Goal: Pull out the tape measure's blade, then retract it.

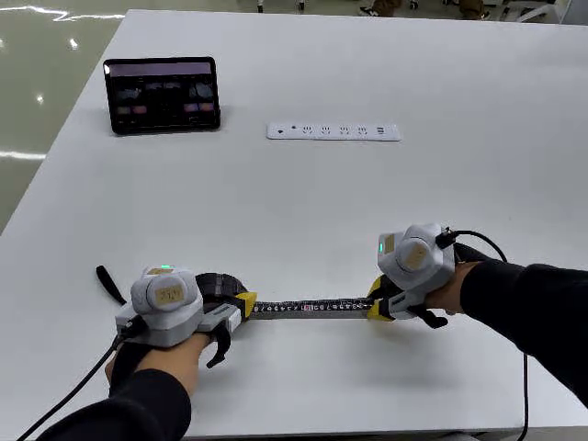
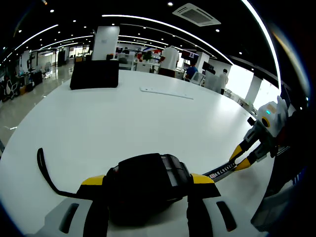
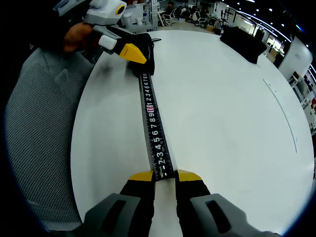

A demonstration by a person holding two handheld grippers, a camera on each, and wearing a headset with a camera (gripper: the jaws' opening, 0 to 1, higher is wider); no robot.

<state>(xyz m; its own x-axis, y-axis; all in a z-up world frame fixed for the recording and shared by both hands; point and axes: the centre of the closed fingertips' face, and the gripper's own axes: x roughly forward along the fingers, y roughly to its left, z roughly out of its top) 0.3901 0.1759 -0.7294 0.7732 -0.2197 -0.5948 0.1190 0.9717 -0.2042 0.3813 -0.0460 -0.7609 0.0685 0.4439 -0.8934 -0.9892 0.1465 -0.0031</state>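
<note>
Open-plan office or lab hall: large white worktable (image 1: 322,202), glossy floor (image 1: 37,73), ceiling light strips (image 2: 148,19) and vent (image 2: 200,14), people (image 2: 170,57) at desks beyond its far edge.

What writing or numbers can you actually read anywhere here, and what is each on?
"2 3 4 5 6 7 8 9" on the blade; farther digits unclear.
Blade lettering in the left gripper view: blurred.
Tablet screen: too blurred.
Power strip marks: too small.

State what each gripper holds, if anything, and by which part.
Left gripper: the tape measure's black case, clamped by its two sides. Right gripper: the pulled-out blade, pinched at its free end.
</note>
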